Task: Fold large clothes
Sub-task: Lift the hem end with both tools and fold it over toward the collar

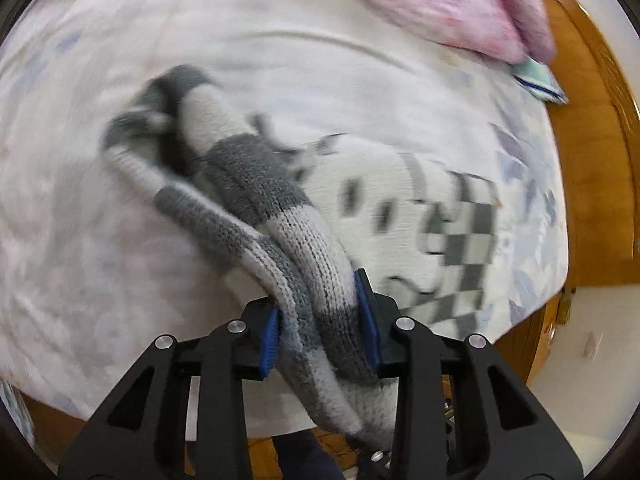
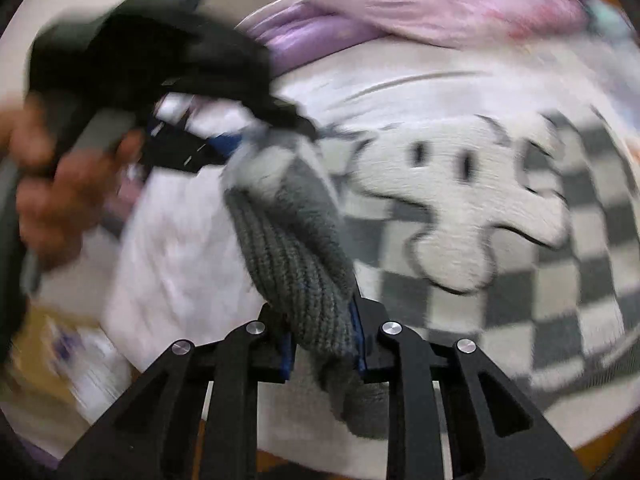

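Observation:
A grey and white checked knit sweater [image 1: 400,208] with a white cartoon figure lies on the bed. My left gripper [image 1: 320,320] is shut on its grey and white striped sleeve [image 1: 256,184], which trails up and to the left, lifted off the bed. In the right wrist view the sweater body [image 2: 460,208] spreads to the right. My right gripper [image 2: 324,340] is shut on a ribbed grey cuff or hem [image 2: 296,264]. The other gripper [image 2: 192,80], held by a hand [image 2: 60,184], grips the same sleeve higher up at the left.
A white patterned bed sheet [image 1: 120,240] covers the bed. A pink and lilac quilt [image 1: 460,4] is bunched at the far edge. A wooden bed frame [image 1: 592,168] runs along the right side, with pale floor [image 1: 580,360] beyond it.

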Available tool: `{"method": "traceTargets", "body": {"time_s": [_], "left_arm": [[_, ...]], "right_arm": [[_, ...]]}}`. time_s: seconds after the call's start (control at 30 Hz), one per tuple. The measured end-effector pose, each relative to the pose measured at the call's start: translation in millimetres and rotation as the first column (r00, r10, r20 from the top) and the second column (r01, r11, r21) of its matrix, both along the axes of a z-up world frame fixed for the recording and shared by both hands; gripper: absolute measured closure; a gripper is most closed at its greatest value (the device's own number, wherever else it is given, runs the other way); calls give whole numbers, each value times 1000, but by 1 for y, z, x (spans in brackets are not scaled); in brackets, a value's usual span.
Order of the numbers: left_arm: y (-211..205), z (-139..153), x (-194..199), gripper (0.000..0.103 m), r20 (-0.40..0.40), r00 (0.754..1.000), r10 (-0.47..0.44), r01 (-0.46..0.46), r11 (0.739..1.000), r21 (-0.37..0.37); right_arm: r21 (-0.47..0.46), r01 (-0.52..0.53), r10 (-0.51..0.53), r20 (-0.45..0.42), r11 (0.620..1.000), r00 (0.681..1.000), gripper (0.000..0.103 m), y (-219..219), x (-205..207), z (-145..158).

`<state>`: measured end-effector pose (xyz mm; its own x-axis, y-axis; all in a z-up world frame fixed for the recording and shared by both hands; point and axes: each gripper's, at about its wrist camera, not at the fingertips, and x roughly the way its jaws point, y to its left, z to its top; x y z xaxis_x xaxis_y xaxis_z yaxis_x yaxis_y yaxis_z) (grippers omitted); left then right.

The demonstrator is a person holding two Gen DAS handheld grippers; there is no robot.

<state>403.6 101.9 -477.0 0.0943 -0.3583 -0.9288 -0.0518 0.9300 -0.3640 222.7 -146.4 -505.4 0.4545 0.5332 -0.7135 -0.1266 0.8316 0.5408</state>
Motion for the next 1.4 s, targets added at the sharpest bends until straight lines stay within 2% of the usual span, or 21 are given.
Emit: {"method": "traceTargets", "body": {"time_s": [0.13,0.23,0.37,0.43,0.47,0.5,0.53,0.57,0.63,0.67,0.73,0.8,0.87,0.9,0.93,1.03,1.1,1.17,1.23,1.3,1.4], "left_arm": [[-86,28,6,71,90,987,-133,133,991,13],[-155,35,10,74,120,968,-219,220,975,4],[-241,33,12,77,128,939,-319,328,943,-53],[-275,25,11,75,120,929,-349,362,925,-114],[-290,22,12,72,105,931,-350,362,923,-131],[-297,22,12,60,98,930,-355,366,921,-133],[-300,22,10,52,102,929,-356,368,919,-138],[-299,25,8,49,128,929,-347,364,920,-147],[-290,29,5,44,149,932,-330,350,927,-136],[-281,31,4,43,156,937,-314,334,933,-132],[-252,29,4,43,157,955,-253,266,962,-64],[-224,20,10,43,142,969,-203,203,979,8],[-205,7,14,43,123,976,-178,166,981,100],[-194,-2,18,43,112,982,-153,138,982,128],[-187,-9,20,43,101,986,-132,119,985,125],[-175,-28,31,42,59,993,-98,93,993,76],[-184,-38,39,42,66,987,-148,141,985,103],[-187,-47,49,43,45,983,-179,174,980,100],[-191,-56,58,43,13,982,-186,184,979,87],[-198,-58,62,43,8,975,-223,220,969,113],[-195,-64,68,43,-11,975,-223,223,972,78]], "right_arm": [[103,165,-161,-49,981,986,84,-72,-1,6],[161,295,-282,-99,942,954,84,-130,-8,2],[222,473,-436,-195,853,878,84,-197,-26,-15],[229,547,-481,-287,805,828,84,-226,-32,-38],[224,555,-478,-320,801,818,85,-231,-33,-49],[197,567,-482,-353,800,802,85,-239,-35,-65],[184,573,-484,-369,799,794,85,-246,-34,-72],[187,587,-489,-390,787,780,85,-252,-37,-78],[224,642,-513,-438,733,738,85,-265,-46,-91],[232,652,-519,-442,722,732,85,-267,-51,-92],[238,660,-520,-453,712,724,85,-271,-56,-90],[227,656,-507,-473,720,720,85,-272,-57,-93],[214,662,-507,-492,718,708,85,-277,-56,-96],[208,669,-507,-506,713,698,85,-280,-57,-98],[198,670,-506,-515,716,692,85,-282,-54,-100],[147,628,-476,-529,765,703,79,-283,-47,-104],[112,603,-465,-530,790,709,74,-288,-46,-92],[23,572,-485,-503,820,715,72,-296,-46,-74],[-93,501,-487,-441,861,754,72,-303,-42,-46],[-182,437,-473,-364,881,802,72,-303,-34,-22],[-191,380,-421,-274,905,864,72,-290,-6,7]]}}
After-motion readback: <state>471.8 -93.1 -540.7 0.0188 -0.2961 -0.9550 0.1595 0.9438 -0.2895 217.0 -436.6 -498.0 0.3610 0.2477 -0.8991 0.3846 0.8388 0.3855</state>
